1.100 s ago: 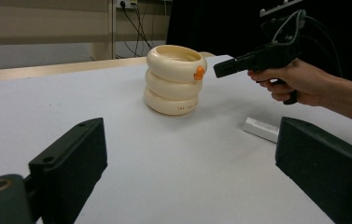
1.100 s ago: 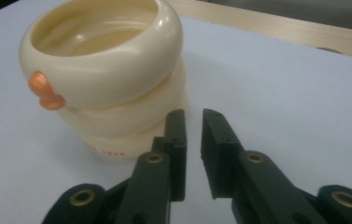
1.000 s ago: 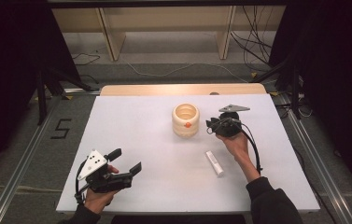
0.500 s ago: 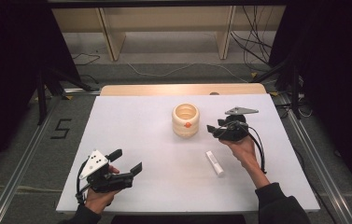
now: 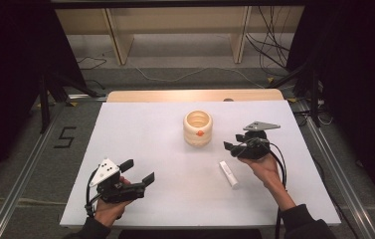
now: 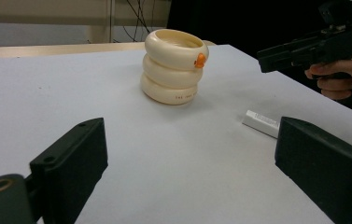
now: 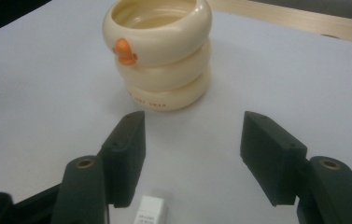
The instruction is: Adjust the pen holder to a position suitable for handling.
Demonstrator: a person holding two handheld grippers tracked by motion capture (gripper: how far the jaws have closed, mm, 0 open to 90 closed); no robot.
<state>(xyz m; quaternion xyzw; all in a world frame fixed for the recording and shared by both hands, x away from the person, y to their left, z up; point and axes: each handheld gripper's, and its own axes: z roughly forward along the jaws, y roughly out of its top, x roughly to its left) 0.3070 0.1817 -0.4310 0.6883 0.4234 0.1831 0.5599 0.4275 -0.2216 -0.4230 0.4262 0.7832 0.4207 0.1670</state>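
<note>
White bench point(image 5: 140, 129) carries everything. Cream ringed cup point(image 5: 198, 128) with orange spot stands upright just ahead of my right claw point(image 5: 231, 147), apart from it. Right claw has just been opening; it is released, nothing between its jaws. White tube point(image 5: 229, 174) lies just below it. Left claw point(image 5: 138, 171) released, well apart from the cup.

The ringed cup point(image 5: 198, 128) stands on the table point(image 5: 145, 129) at frame centre; the small tube point(image 5: 229, 174) lies lower right of it.
</note>
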